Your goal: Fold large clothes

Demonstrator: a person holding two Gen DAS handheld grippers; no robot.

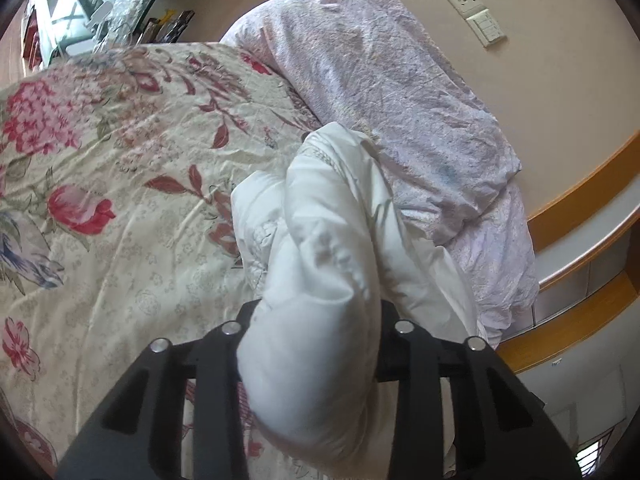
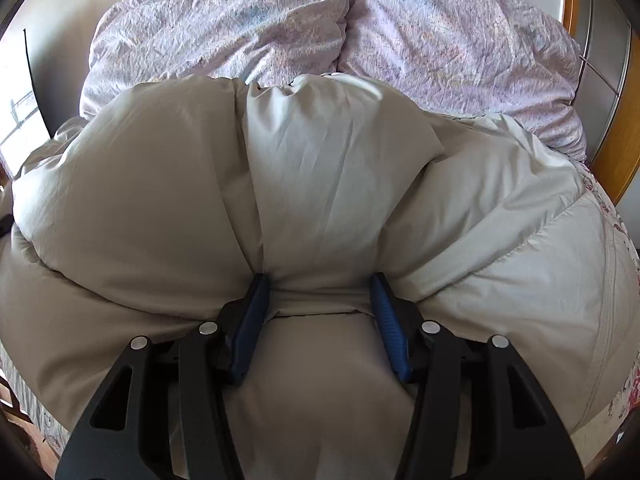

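Observation:
A white padded jacket (image 1: 332, 216) lies bunched on the bed. In the left wrist view a thick roll of it fills the gap of my left gripper (image 1: 320, 308) and hides both fingertips; the jaws are shut on that roll. In the right wrist view the same jacket (image 2: 328, 152) looks grey-white and puffs up in wide quilted panels. My right gripper (image 2: 319, 280) has its blue pads (image 2: 250, 320) pressed on a pinched fold at the jacket's near edge, and creases fan out from the grip.
A floral bedspread (image 1: 120, 160) covers the bed to the left of the jacket. A crumpled lilac duvet (image 1: 380, 80) (image 2: 240, 20) is piled behind it against the wall. A wooden headboard (image 1: 580, 168) curves along the right. A cluttered shelf (image 1: 80, 0) stands far left.

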